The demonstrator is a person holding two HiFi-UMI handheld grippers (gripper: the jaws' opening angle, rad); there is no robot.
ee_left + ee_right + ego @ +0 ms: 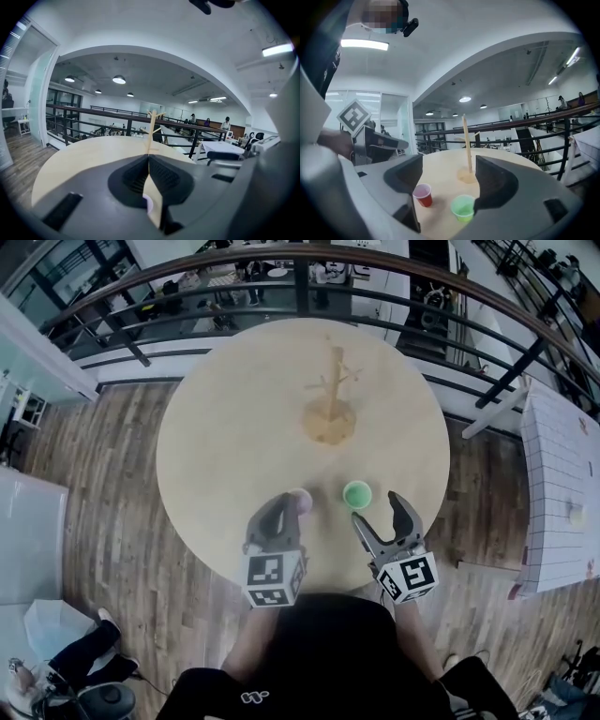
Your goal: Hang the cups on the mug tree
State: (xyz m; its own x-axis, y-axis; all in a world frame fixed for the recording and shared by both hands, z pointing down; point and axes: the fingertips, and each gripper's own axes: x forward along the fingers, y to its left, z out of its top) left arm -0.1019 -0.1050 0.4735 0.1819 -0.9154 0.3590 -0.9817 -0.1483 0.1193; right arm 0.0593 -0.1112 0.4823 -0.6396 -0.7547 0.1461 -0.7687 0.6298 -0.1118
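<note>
"Head view: report layout."
"Round pale wooden table (216,427), with railing at its far side. Wooden mug tree (333,390) stands upright on the far half."
"Tongs?"
"Left gripper (291,501): jaws closed together, nothing clamped. Right gripper (375,507): jaws spread wide, gripping nothing."
"Cups?"
"Small green plastic cup (357,494) stands on the near half, just beyond the right gripper's tips. Small red plastic cup (423,195) stands left of it, just beside the left gripper's tips."
</note>
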